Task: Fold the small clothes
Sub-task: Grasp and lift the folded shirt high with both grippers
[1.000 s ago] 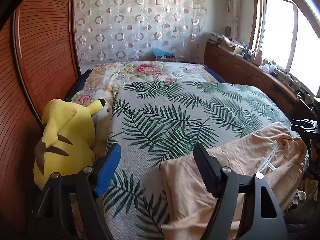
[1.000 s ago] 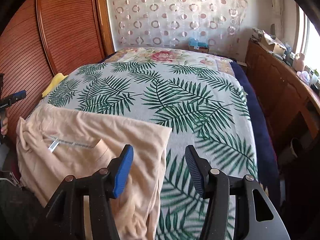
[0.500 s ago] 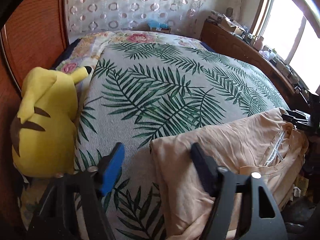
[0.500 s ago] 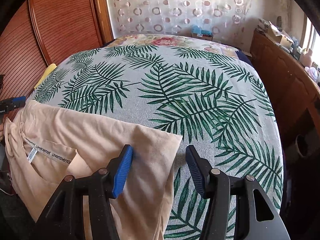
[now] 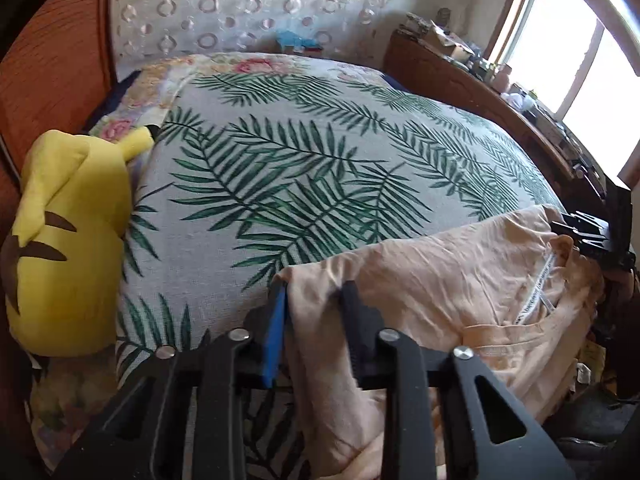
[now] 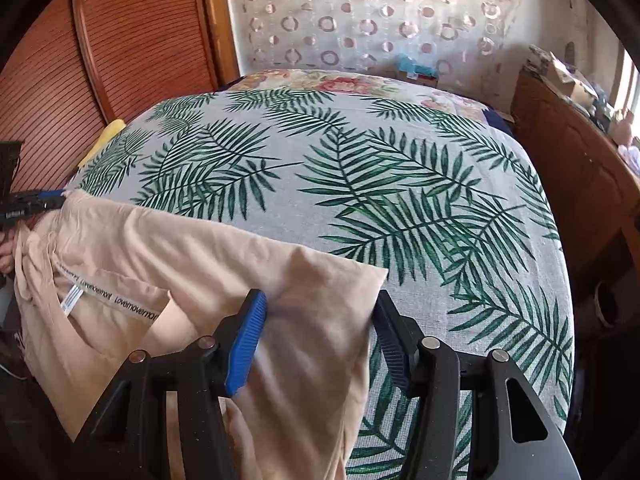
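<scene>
A peach garment [image 5: 440, 276] lies over the near edge of the bed, its printed neck tape showing [image 6: 108, 296]. My left gripper [image 5: 314, 308] has its jaws narrowed around the garment's left corner, with a fold of cloth between the blue pad [image 5: 276, 332] and the black finger [image 5: 354, 320]. My right gripper [image 6: 318, 320] is open and straddles the garment's right corner, its blue pad [image 6: 246, 340] resting on the cloth. The left gripper also shows at the left edge of the right wrist view [image 6: 32, 204].
The bed has a palm-leaf cover [image 5: 320, 152]. A yellow plush toy [image 5: 64, 240] sits at the bed's left edge by a wooden panel wall [image 6: 132, 48]. A wooden sideboard [image 5: 480, 92] with clutter runs along the right under a window. A curtain [image 6: 360, 12] hangs behind.
Both grippers moved forward and down onto the garment's corners. The left jaws narrowed from wide open onto the left corner. The right jaws stayed open.
</scene>
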Demonstrator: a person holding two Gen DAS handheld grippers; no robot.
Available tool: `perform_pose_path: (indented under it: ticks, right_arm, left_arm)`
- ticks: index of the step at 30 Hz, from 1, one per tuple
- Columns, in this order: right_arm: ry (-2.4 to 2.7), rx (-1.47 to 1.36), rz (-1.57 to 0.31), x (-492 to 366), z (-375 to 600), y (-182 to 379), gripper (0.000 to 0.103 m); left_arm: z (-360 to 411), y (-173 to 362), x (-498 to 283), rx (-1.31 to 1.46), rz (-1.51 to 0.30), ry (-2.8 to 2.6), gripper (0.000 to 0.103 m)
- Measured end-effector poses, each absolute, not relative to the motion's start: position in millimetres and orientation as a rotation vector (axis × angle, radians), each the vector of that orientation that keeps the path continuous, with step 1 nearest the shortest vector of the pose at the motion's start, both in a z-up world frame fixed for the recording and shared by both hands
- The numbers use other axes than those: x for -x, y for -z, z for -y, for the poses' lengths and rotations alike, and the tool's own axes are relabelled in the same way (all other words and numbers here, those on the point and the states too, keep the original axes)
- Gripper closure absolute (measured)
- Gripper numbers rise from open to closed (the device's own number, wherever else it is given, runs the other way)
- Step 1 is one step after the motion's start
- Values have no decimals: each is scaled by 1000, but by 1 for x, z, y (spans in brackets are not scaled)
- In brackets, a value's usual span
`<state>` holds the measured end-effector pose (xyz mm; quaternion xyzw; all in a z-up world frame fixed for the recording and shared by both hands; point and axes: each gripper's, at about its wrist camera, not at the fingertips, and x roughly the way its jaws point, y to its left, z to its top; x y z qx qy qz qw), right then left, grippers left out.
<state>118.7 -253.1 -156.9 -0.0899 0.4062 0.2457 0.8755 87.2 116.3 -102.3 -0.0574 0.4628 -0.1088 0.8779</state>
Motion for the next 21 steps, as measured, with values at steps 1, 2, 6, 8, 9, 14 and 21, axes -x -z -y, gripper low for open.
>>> perform_pose_path:
  ticks: [1, 2, 6, 8, 9, 14, 21]
  right_arm:
    - [-521, 192, -848, -118, 252, 157, 59]
    - [-533, 191, -849, -118, 252, 156, 63]
    - [-588, 161, -853, -113, 253, 156, 92]
    - [-598, 132, -841, -107, 258, 151, 94]
    - [-597, 111, -835, -105, 262, 145, 94]
    - [-601, 95, -688, -78, 284, 73, 95]
    - [-581, 106, -471, -30, 310, -29, 95]
  left_arm:
    - [-114, 102, -88, 100, -969, 230, 80]
    - [-113, 102, -89, 93, -976, 240, 84]
    - [-106, 90, -83, 60, -938, 247, 97]
    - [-107, 72, -73, 88, -857, 210, 97]
    - [-107, 59, -66, 112, -821, 217, 97]
    - [-94, -16, -38, 89, -656, 290, 97]
    - [-87, -112, 4, 46, -427, 327, 97]
